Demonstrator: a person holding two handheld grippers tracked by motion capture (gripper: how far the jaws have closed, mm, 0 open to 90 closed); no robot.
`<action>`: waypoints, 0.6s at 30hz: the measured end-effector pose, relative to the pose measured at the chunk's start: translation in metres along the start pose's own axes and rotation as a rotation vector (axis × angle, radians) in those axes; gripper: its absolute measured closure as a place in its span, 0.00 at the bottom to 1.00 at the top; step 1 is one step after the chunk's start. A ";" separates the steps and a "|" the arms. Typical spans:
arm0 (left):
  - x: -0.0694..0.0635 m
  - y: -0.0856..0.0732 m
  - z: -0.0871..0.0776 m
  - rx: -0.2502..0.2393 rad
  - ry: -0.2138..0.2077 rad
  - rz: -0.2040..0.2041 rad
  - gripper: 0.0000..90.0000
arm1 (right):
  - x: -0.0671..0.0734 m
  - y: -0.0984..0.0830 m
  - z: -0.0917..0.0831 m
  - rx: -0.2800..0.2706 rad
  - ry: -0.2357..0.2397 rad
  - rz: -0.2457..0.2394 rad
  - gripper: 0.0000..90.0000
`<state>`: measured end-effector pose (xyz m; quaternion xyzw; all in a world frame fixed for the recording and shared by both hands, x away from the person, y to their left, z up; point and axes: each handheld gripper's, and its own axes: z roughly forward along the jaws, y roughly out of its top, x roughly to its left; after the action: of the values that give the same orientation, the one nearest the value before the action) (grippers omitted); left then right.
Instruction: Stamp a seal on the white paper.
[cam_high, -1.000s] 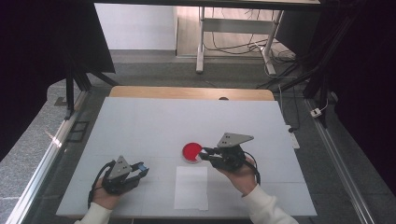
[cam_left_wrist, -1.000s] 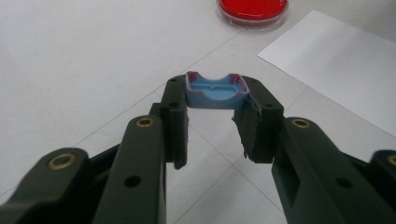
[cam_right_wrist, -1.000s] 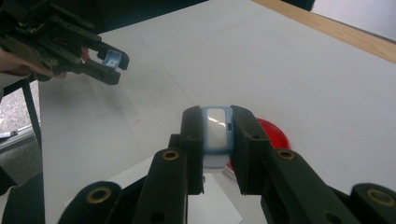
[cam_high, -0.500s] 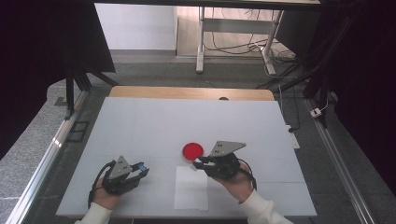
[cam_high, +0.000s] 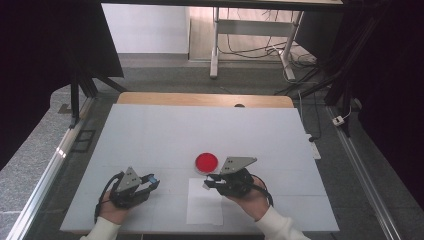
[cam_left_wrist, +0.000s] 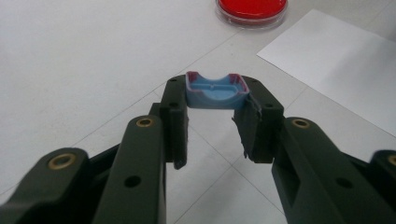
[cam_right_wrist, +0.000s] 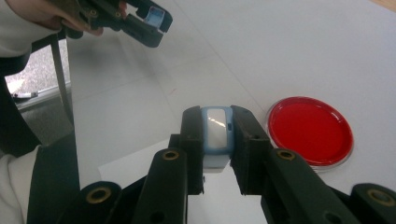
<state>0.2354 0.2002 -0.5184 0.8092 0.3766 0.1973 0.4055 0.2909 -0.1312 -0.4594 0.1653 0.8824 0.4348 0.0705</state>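
A: Left gripper (cam_left_wrist: 215, 116)?
B: Clenched on a blue cap (cam_left_wrist: 215, 90), low over the white table (cam_high: 150, 135).
A: Right gripper (cam_right_wrist: 217, 140)?
B: Grasping a pale blue block (cam_right_wrist: 215, 133) above the paper sheet (cam_high: 204, 210), just beside the red dish (cam_high: 206, 162).

I see a round dish (cam_high: 206, 162) with a clear rim and bright red filling on my white table (cam_high: 150, 135). A plain white paper sheet (cam_high: 204, 210) lies there. My black left gripper (cam_left_wrist: 212, 122) pinches a light blue cap (cam_left_wrist: 215, 90) with purplish edges; my black right gripper (cam_right_wrist: 215, 140) clamps a pale blue piece (cam_right_wrist: 216, 135) with a whitish face.
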 end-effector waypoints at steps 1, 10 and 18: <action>0.000 0.000 0.000 0.000 -0.001 -0.001 0.72 | 0.001 0.000 0.001 0.006 0.002 -0.003 0.83; 0.000 0.000 0.000 0.001 0.000 0.002 0.72 | 0.004 -0.005 0.009 0.049 0.005 -0.027 0.83; 0.000 0.000 0.000 0.002 -0.001 0.004 0.72 | 0.004 -0.010 0.019 0.091 0.010 -0.051 0.83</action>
<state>0.2352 0.2000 -0.5184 0.8104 0.3750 0.1973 0.4047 0.2898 -0.1214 -0.4785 0.1439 0.9055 0.3930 0.0696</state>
